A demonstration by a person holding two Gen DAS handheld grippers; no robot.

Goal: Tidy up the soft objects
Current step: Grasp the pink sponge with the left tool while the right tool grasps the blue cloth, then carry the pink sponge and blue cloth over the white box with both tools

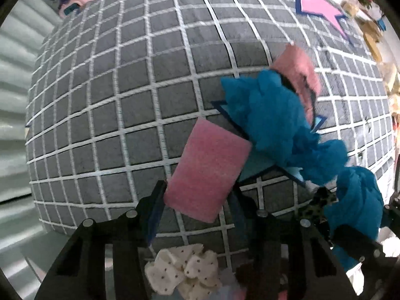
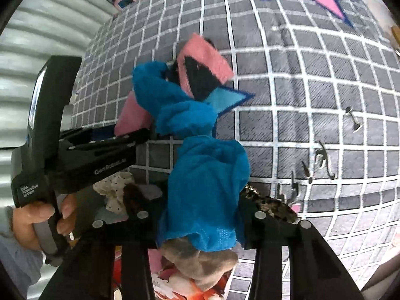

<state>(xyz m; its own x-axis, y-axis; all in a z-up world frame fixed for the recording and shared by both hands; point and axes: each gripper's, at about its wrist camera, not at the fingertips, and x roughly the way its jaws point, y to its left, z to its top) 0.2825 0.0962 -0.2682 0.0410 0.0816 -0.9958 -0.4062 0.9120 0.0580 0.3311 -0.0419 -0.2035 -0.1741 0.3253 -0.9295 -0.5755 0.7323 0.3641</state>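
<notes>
Grid-patterned bedspread (image 1: 105, 105), left claw (image 1: 197, 200) gripping pink sponge (image 1: 207, 172), right claw (image 2: 200, 222) clamping blue cloth (image 2: 207, 187)

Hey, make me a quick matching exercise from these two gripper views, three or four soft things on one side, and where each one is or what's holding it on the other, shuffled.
Things:
1. pink sponge
2. blue cloth
3. polka-dot cream fabric
4. pink and black fuzzy piece

Places or states:
A. lying on the grid bedspread beyond the blue cloth, held by nothing
B. between the fingers of the left gripper
C. low in the left wrist view, below the gripper
D. between the fingers of the right gripper

Pairs: 1-B, 2-D, 3-C, 4-A
</notes>
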